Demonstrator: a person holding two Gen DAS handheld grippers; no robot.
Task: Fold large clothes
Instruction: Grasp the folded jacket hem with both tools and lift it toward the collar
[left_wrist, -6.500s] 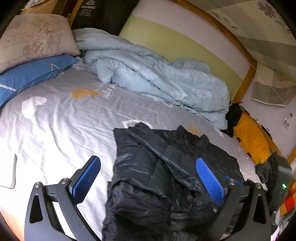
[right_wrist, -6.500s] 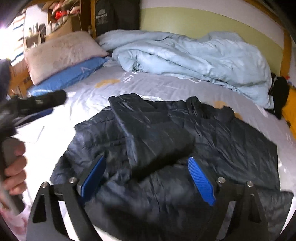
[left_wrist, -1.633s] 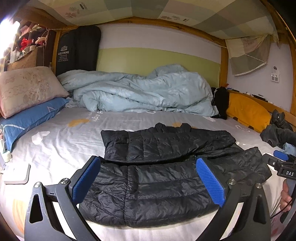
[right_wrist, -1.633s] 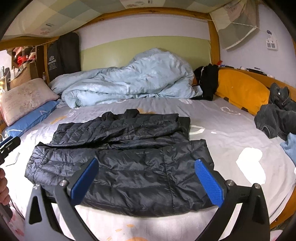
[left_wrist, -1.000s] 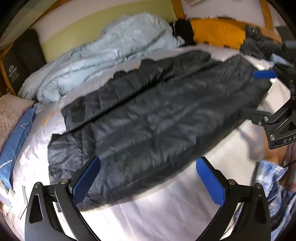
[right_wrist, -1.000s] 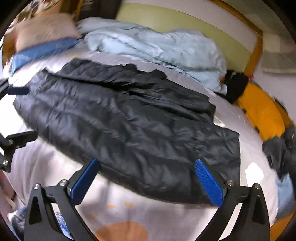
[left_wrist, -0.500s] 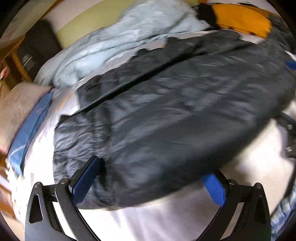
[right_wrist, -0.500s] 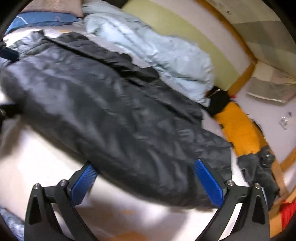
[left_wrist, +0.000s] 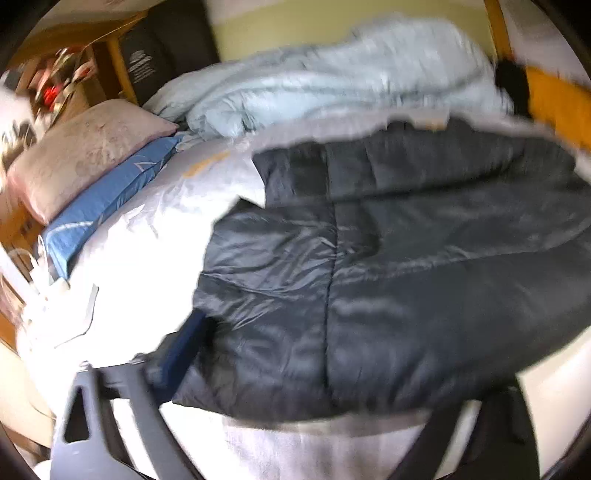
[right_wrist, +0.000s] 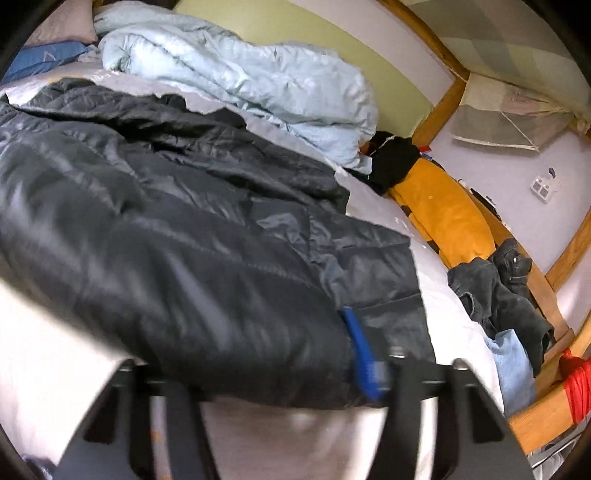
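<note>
Black jacket spread across centre and right of frame, over a pale bed. Left tongs at bottom, closing around its near hem, blue pad against the fabric. Pale blue quilt bunched at top; pink pillow upper left.

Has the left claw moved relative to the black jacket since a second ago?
Yes. The left claw has advanced onto the black jacket; its hem, formerly ahead, now lies between the closing jaws.
</note>
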